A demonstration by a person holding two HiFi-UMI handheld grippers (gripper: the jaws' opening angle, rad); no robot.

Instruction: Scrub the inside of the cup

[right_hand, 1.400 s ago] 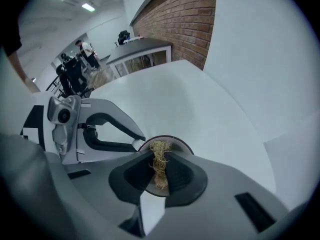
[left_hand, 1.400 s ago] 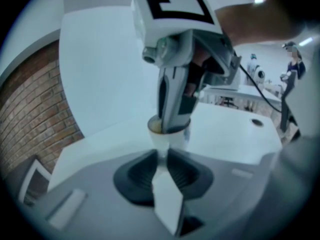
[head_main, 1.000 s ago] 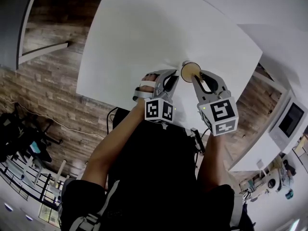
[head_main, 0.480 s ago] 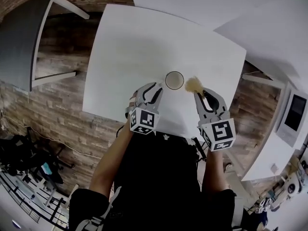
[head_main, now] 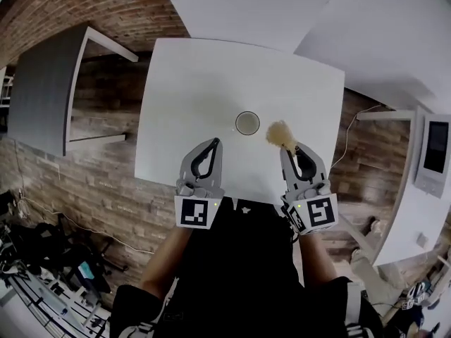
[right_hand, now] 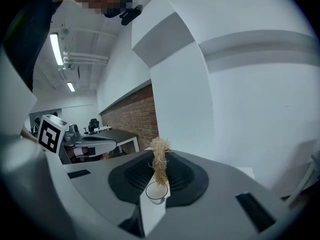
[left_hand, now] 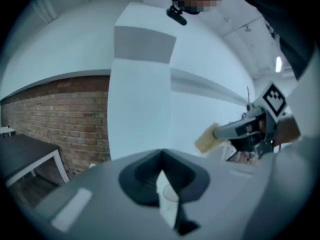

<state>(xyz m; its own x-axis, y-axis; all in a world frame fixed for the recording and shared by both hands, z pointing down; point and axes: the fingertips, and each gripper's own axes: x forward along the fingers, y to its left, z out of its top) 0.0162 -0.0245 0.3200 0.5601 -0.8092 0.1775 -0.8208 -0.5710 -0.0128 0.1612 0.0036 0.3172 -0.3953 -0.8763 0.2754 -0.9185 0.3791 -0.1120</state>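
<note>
Glass cup stands upright on the white table, mouth toward the ceiling. Its long axis runs straight up, and from the head view only the round rim shows. It sits alone in the near half of the tabletop, touched by neither gripper and a little ahead of both.

Near its right side, but apart from it, is a pale straw-coloured fibre scrubber, clamped between the jaws of the right gripper. The tuft sticks out past the fingertips along the jaws' own line, pointing away from the person and slanting a little toward the cup. The left gripper hovers over the near edge of the table. Its jaws have just closed flat together with nothing between them.

Apart from the cup, the tabletop is plain matte white. Under and around it lies a brown plank-patterned floor, and a red brick wall runs along the far left. A grey desk stands to the left of the table, and a dark screen sits at the right edge.
</note>
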